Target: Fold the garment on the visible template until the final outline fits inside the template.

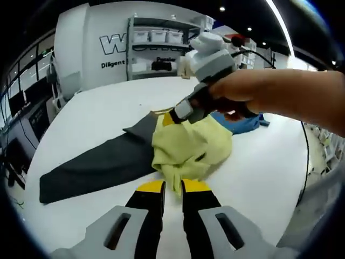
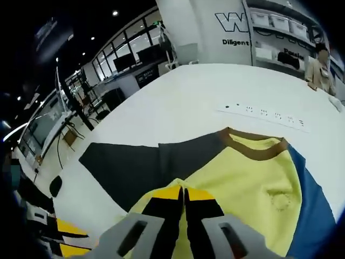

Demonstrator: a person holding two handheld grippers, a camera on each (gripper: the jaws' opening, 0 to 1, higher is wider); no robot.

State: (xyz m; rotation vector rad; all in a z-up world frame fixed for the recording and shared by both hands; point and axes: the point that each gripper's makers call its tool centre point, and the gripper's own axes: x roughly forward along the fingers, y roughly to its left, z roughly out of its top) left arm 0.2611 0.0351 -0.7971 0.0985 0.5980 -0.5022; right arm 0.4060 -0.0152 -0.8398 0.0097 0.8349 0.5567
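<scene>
The left gripper view shows the shirt (image 1: 188, 148) from a little way back: a bunched yellow heap with one long dark grey sleeve (image 1: 97, 167) stretched out flat to the left of the jaws and a blue part (image 1: 240, 123) lying beyond the heap. It also shows the right gripper (image 1: 173, 117), held in a person's hand (image 1: 253, 94) and coming in from the right, its yellow tips down at the far edge of the yellow cloth. The right gripper view sits almost on top of the shirt (image 2: 253, 183) and gives detail the other lacks: a brown collar band (image 2: 253, 148) ahead of the jaws, a faint round mark on the yellow front, blue fabric to the right, and the grey sleeve (image 2: 140, 167) spreading left.

The left gripper (image 1: 172, 187) has its jaws at a narrow gap, with a fold of yellow cloth hanging between the yellow tips. The right gripper (image 2: 183, 193) has its jaws pressed nearly together over the yellow fabric; whether cloth is pinched between them I cannot tell.

The shirt lies on a broad white table (image 1: 108, 116). A row of small dark marks on a pale strip (image 2: 264, 114) lies on the table beyond the collar. Behind stand a white wall with large lettering (image 1: 116, 46), metal shelves (image 1: 161, 46) with bins, ceiling spotlights, and desks with monitors (image 2: 54, 121) to the left.
</scene>
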